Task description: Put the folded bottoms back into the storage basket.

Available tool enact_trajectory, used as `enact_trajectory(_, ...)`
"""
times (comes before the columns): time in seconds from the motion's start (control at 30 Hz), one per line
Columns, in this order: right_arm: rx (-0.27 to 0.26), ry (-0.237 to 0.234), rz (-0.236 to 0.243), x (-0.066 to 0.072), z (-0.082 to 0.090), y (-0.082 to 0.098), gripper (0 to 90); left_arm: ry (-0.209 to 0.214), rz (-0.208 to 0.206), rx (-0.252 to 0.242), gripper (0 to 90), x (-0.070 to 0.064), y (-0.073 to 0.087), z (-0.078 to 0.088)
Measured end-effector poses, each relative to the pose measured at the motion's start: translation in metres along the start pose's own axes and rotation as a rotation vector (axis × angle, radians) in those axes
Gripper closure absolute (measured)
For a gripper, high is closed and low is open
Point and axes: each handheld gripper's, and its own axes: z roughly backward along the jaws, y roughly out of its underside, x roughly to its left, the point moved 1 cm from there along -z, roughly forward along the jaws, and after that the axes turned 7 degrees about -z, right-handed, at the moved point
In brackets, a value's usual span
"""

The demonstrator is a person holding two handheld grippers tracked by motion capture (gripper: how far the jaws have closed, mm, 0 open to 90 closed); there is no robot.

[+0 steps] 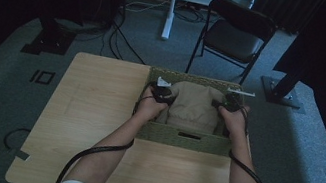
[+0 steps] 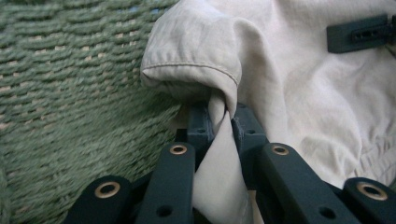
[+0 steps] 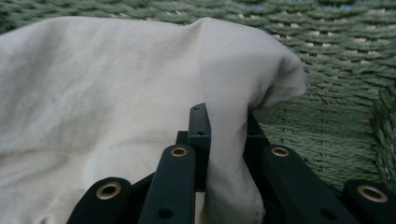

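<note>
I have both sets of fingers, left gripper (image 1: 163,93) and right gripper (image 1: 230,103), clenched on bunched folds of the beige garment (image 1: 193,108) inside the green woven basket (image 1: 183,138) at the tabletop's three o'clock; it looks light, limp, slip-prone, best pinched at hems.

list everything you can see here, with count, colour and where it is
cloth garment: one, beige, in the basket, pinched at both sides
basket: one, green woven, on the right half of the table
table: one, light wood, centre of the floor
folding chair: one, black, behind the table
white stand: one, white, at the back beside the chair
floor cables: several, black, on the carpet behind the table
left gripper: one, black, shut on the cloth garment by the basket's left wall
right gripper: one, black, shut on the cloth garment by the basket's right wall
forearms: two, entering from the bottom edge
</note>
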Motion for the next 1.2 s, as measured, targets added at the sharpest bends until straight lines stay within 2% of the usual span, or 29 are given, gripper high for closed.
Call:
enact_trajectory(0.07,0.019,0.027,0.011,-0.001,-0.004,0.001,80.4,0.009,0.005,0.007,81.7,0.001,0.000,-0.001)
enact_trajectory(0.13,0.028,0.032,0.003,-0.001,-0.008,0.003,80.1,0.000,0.004,0.037,81.4,0.002,0.001,-0.003)
enact_trajectory(0.2,0.037,0.044,-0.006,-0.003,-0.011,0.004,79.3,-0.013,0.011,0.062,79.6,0.003,0.002,-0.005)
enact_trajectory(0.27,0.047,0.058,-0.010,-0.004,-0.014,0.005,76.4,-0.036,-0.006,0.062,76.3,0.003,0.003,-0.007)
enact_trajectory(0.3,0.044,0.068,-0.007,-0.005,-0.015,0.005,72.4,-0.048,-0.010,0.061,69.4,0.003,0.003,-0.008)
enact_trajectory(0.33,0.035,0.080,-0.002,-0.007,-0.016,0.006,66.0,-0.063,-0.009,0.051,58.3,0.003,0.004,-0.010)
enact_trajectory(0.37,0.012,0.087,-0.001,-0.008,-0.017,0.006,56.7,-0.074,-0.013,0.056,47.7,0.003,0.004,-0.011)
enact_trajectory(0.43,-0.007,0.057,-0.014,-0.010,-0.018,0.006,42.4,-0.104,-0.009,0.075,40.5,0.004,0.003,-0.012)
enact_trajectory(0.5,-0.010,0.047,0.046,-0.011,-0.019,0.005,33.6,-0.118,-0.006,0.067,33.8,0.005,0.000,-0.010)
enact_trajectory(0.53,-0.005,0.036,0.055,-0.011,-0.018,0.005,29.1,-0.119,0.005,0.060,33.6,0.005,-0.002,-0.009)
enact_trajectory(0.6,-0.009,0.026,0.054,-0.009,-0.017,0.005,21.7,-0.120,0.011,0.035,26.8,0.005,-0.007,-0.006)
enact_trajectory(0.67,-0.013,0.023,0.072,-0.006,-0.014,0.004,20.2,-0.124,0.019,0.031,26.7,0.003,-0.012,-0.002)
enact_trajectory(0.73,-0.025,0.014,0.078,-0.004,-0.009,0.001,19.8,-0.109,0.010,0.027,26.7,0.002,-0.014,0.000)
enact_trajectory(0.77,-0.032,0.008,0.079,-0.002,-0.004,-0.002,19.2,-0.086,0.007,0.019,26.1,-0.001,-0.019,0.005)
enact_trajectory(0.87,-0.036,0.007,0.096,0.003,0.005,-0.007,16.9,-0.049,-0.038,0.034,22.3,-0.005,-0.022,0.012)
enact_trajectory(0.9,-0.036,0.007,0.096,0.003,0.005,-0.007,16.9,-0.049,-0.038,0.034,19.2,-0.005,-0.022,0.012)
enact_trajectory(0.93,-0.050,-0.002,0.102,0.007,0.012,-0.010,13.9,-0.040,-0.053,0.024,19.2,-0.007,-0.026,0.018)
enact_trajectory(1.0,-0.067,0.004,0.125,0.010,0.018,-0.012,14.0,-0.024,-0.071,0.015,19.2,-0.008,-0.030,0.026)
enact_trajectory(1.07,-0.071,-0.007,0.134,0.013,0.022,-0.014,13.7,-0.020,-0.072,0.017,19.1,-0.008,-0.032,0.029)
enact_trajectory(1.1,-0.080,-0.026,0.136,0.017,0.029,-0.016,13.2,-0.021,-0.068,0.000,19.0,-0.007,-0.036,0.038)
enact_trajectory(1.2,-0.095,-0.026,0.139,0.022,0.037,-0.019,12.7,-0.036,-0.076,-0.011,19.0,-0.006,-0.040,0.047)
